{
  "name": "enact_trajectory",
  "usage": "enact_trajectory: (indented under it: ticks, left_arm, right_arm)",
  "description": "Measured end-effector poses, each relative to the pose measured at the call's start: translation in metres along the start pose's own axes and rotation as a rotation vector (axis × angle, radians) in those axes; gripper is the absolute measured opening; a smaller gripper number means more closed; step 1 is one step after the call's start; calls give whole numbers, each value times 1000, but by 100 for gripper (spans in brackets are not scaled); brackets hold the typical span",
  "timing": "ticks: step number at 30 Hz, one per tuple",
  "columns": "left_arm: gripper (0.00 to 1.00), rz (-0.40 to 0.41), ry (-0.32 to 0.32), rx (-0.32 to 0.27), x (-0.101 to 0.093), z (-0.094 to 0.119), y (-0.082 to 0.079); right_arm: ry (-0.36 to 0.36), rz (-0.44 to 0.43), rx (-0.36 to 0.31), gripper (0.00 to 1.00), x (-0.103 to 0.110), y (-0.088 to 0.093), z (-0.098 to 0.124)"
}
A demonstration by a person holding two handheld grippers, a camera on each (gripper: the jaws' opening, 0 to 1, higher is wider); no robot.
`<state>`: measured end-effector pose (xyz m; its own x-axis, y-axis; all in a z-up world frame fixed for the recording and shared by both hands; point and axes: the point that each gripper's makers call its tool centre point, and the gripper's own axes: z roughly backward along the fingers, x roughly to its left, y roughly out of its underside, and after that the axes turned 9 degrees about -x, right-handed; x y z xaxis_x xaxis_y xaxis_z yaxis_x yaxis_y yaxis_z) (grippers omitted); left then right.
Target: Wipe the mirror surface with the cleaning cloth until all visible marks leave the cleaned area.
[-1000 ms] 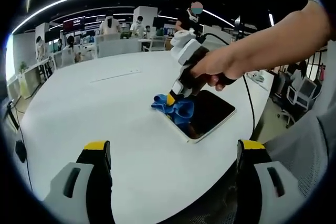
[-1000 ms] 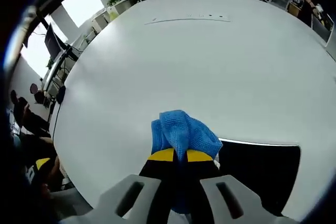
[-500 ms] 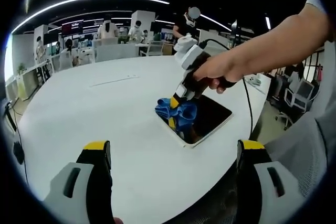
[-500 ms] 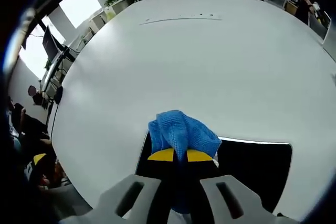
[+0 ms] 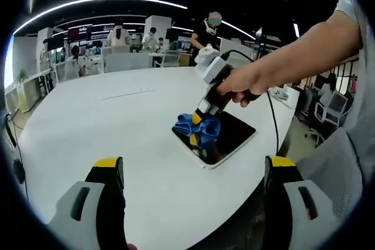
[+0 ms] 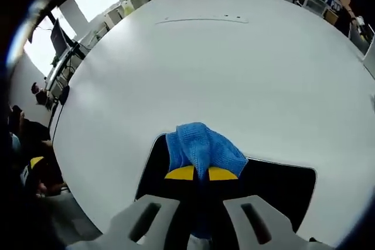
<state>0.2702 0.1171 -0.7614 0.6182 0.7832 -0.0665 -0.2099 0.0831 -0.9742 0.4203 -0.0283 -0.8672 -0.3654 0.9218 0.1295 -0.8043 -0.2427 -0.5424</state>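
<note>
Your right gripper [image 6: 202,173] is clamped on the blue cleaning cloth [image 6: 202,147] and presses it onto the dark mirror [image 5: 225,139] lying flat near the white table's [image 5: 105,127] edge, while your left gripper [image 5: 193,174] hovers over the table, jaws apart and empty.

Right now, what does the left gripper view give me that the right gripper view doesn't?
Left gripper view alone: the hand holding the right tool, the left tool open above the white round table, and the mirror's whole outline. Right gripper view alone: a close look at the cloth's weave. Both: the blue cleaning cloth pinched on the dark rectangular mirror.
</note>
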Motion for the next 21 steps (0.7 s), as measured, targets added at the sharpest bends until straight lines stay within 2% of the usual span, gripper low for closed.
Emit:
enact_trajectory:
  ticks: [2, 4, 6, 9, 11, 14, 18, 21]
  left_arm:
    - [99, -6, -11, 25, 5, 1, 12]
    - [99, 17, -4, 84, 5, 4, 26]
    - [99, 28, -4, 45, 7, 1, 18]
    - [99, 35, 14, 71, 1, 2, 22]
    - [99, 36, 18, 60, 1, 2, 20]
    - [99, 42, 37, 66, -4, 2, 21]
    - [99, 37, 19, 42, -1, 2, 15]
    - [99, 36, 27, 64, -3, 2, 20]
  right_arm:
    - [-4, 16, 9, 0, 0, -1, -1]
    - [-13, -1, 10, 0, -2, 0, 1]
    - [-17, -1, -5, 0, -1, 1, 4]
    - [-2, -26, -4, 0, -2, 0, 1]
    - [4, -35, -3, 0, -2, 0, 1]
    - [46, 3, 2, 0, -1, -1, 0]
    - [55, 1, -26, 0, -2, 1, 1]
    - [51, -10, -32, 0, -4, 0, -2]
